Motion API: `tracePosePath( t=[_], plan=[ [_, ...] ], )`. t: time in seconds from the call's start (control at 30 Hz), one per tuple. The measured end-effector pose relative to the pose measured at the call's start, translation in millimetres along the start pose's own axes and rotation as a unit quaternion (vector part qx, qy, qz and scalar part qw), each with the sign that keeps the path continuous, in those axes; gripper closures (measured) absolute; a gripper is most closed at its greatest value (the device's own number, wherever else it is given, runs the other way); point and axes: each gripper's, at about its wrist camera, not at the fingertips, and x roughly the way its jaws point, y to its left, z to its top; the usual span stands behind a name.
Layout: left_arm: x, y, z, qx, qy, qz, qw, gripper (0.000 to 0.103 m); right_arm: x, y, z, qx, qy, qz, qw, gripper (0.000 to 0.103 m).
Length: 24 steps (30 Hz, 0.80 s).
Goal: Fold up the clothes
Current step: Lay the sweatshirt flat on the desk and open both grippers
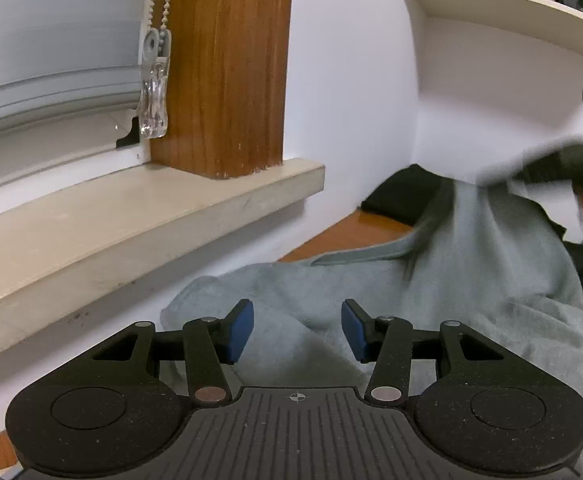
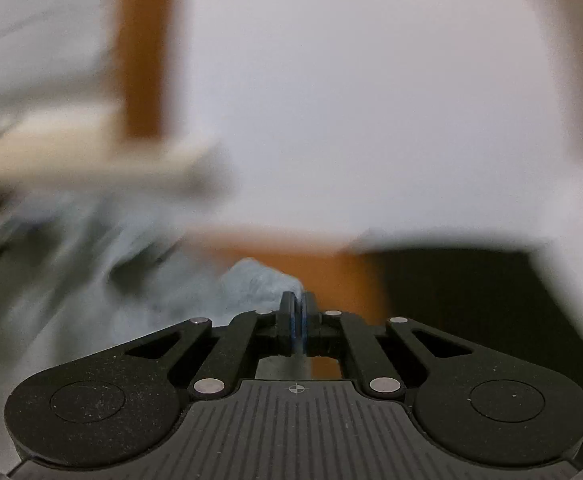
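A pale grey-blue garment (image 1: 471,280) is lying rumpled on an orange-brown table (image 1: 355,232), stretching toward the wall; the right gripper (image 2: 298,312) is pinching its edge while the left gripper (image 1: 297,330) is hovering half-open above it.

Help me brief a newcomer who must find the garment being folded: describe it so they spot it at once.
Start at the beige window sill beside the wooden post. Just below it, on the orange-brown table, lies the pale grey-green garment, soft and rumpled. The dark cloth behind it is black, so the light one is yours.
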Motion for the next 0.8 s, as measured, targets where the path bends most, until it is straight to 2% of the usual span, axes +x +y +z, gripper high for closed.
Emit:
tracePosePath(
  t=[0.03, 0.1, 0.17, 0.2, 0.37, 0.47, 0.53, 0.67, 0.8],
  plan=[
    [1, 0, -1, -0.001, 0.001, -0.002, 1.0000, 0.049, -3, -10, 11, 0.013, -0.029, -0.044, 0.999, 0.098],
    [3, 1, -3, -0.003, 0.004, -0.007, 1.0000, 0.047, 1, -20, 19, 0.017, -0.027, -0.077, 0.997, 0.096],
    [6, 0, -5, 0.004, 0.008, -0.006, 0.9999, 0.047, -5, -21, 12, 0.014, -0.018, -0.079, 0.997, 0.081],
    [8, -1, -6, 0.008, 0.011, -0.006, 0.9999, 0.047, -9, -21, 8, 0.012, -0.013, -0.078, 0.997, 0.070],
    [10, 3, -7, -0.005, 0.014, -0.016, 0.9998, 0.046, -40, -21, -41, 0.026, 0.039, -0.026, 0.999, 0.064],
    [0, -2, -3, -0.003, 0.004, -0.024, 0.9997, 0.040, -50, -14, -71, 0.051, 0.068, -0.002, 0.996, 0.062],
    [-13, -7, -3, -0.001, -0.002, -0.022, 0.9998, 0.039, -56, -8, -86, 0.067, 0.082, 0.007, 0.994, 0.057],
    [-47, -6, -18, -0.021, -0.005, -0.024, 0.9995, 0.035, -64, 7, -105, 0.106, 0.088, 0.024, 0.990, 0.049],
    [-72, 3, -44, -0.027, 0.001, -0.013, 0.9996, 0.034, -63, 13, -113, 0.136, 0.094, 0.032, 0.986, 0.048]
  ],
)
